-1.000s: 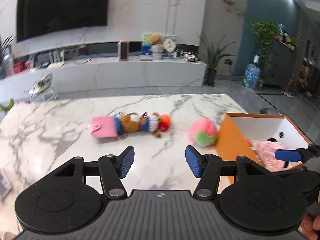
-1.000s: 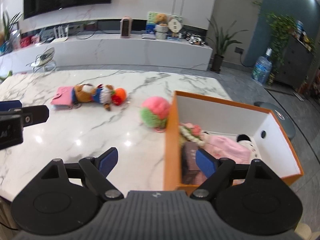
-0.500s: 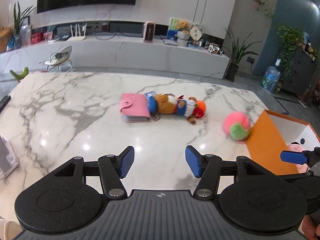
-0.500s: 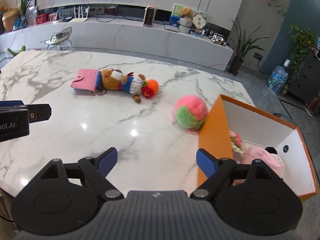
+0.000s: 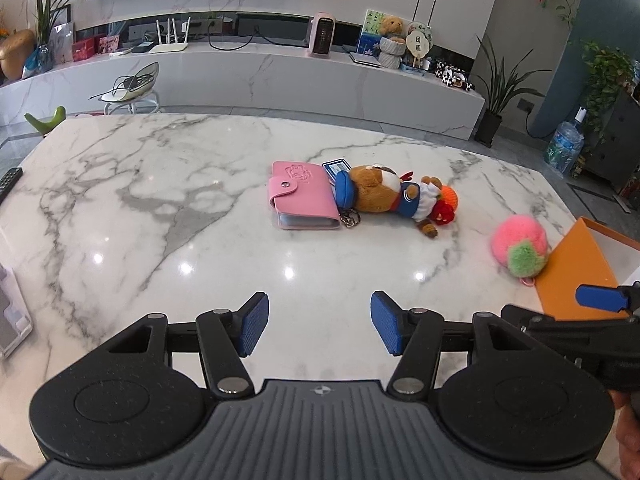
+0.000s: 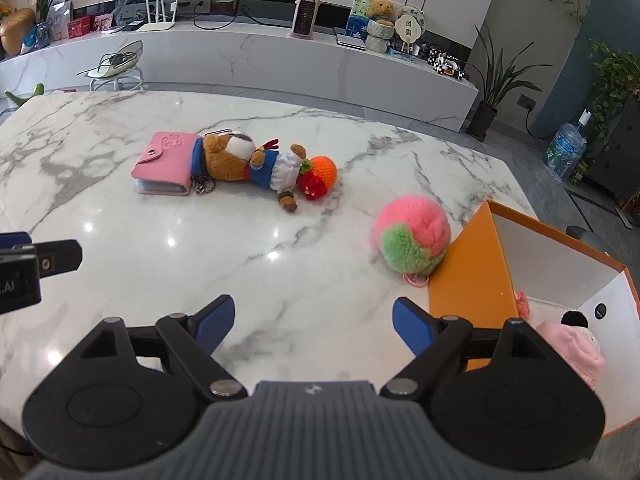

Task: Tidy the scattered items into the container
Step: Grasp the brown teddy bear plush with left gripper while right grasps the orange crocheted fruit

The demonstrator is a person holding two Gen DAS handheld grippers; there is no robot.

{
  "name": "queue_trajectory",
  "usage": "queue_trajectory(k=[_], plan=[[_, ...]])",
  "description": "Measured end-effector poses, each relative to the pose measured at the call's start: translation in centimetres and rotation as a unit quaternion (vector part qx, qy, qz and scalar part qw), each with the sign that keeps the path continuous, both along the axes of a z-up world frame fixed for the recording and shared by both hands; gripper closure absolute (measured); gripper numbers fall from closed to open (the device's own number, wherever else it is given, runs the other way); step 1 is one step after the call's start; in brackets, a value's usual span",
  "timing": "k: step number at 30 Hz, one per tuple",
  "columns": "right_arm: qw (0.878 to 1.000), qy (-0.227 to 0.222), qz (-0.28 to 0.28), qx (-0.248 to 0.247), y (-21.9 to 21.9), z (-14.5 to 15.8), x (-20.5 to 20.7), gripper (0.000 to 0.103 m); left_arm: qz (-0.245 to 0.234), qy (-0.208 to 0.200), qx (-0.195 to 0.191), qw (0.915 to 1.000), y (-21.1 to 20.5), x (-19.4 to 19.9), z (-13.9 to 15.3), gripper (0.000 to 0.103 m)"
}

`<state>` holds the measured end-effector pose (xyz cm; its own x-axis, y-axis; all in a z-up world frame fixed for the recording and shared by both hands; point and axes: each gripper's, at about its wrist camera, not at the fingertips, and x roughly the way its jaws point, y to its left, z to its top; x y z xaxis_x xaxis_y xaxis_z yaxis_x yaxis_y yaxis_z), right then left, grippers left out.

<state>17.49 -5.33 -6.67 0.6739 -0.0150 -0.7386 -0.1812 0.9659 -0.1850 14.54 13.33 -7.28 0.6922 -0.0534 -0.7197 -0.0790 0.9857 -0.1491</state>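
Observation:
On the marble table (image 5: pixel 160 208) (image 6: pixel 120 216) lie a pink wallet (image 5: pixel 302 196) (image 6: pixel 168 163), a brown plush bear in blue (image 5: pixel 384 192) (image 6: pixel 244 160) with an orange knit ball (image 5: pixel 447 197) (image 6: pixel 323 168) at its feet, and a pink-and-green pompom (image 5: pixel 519 244) (image 6: pixel 414 238) against the orange box (image 5: pixel 576 268) (image 6: pixel 476 272). Pink items (image 6: pixel 576 344) lie inside the box. My left gripper (image 5: pixel 319 326) hovers open over bare table, short of the wallet. My right gripper (image 6: pixel 314 326) is open and empty near the box's corner, below the pompom.
A long white TV bench (image 5: pixel 280 76) with a heater, router and ornaments runs behind the table. A stool (image 5: pixel 130 92) stands beyond the far edge. A remote (image 5: pixel 10 180) lies at the table's left edge. Plants and a water bottle (image 5: pixel 564 148) stand right.
Both grippers have swung left and lower over the table, so the box slid toward the right edge of both views and the wallet and bear came nearer the centre. Both jaws stayed as they were.

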Motion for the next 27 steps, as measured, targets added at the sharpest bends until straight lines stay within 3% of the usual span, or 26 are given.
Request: queue_trajectory(k=[18,22,27], plan=[[0.993,-0.067,-0.088,0.044,-1.8,-1.3,8.1,0.017,-0.026,-0.022,0.016,0.9993,-0.8,7.5,-2.0,0.026],[0.991,-0.075,-0.094,0.061,-1.6,-2.3,9.4,0.021,-0.027,-0.028,0.013,0.9992,-0.6,9.0,-2.6,0.026],[0.991,-0.088,-0.089,0.046,-1.0,-3.6,10.6,0.024,-0.053,-0.047,0.029,0.9971,-1.5,10.3,-3.1,0.026]])
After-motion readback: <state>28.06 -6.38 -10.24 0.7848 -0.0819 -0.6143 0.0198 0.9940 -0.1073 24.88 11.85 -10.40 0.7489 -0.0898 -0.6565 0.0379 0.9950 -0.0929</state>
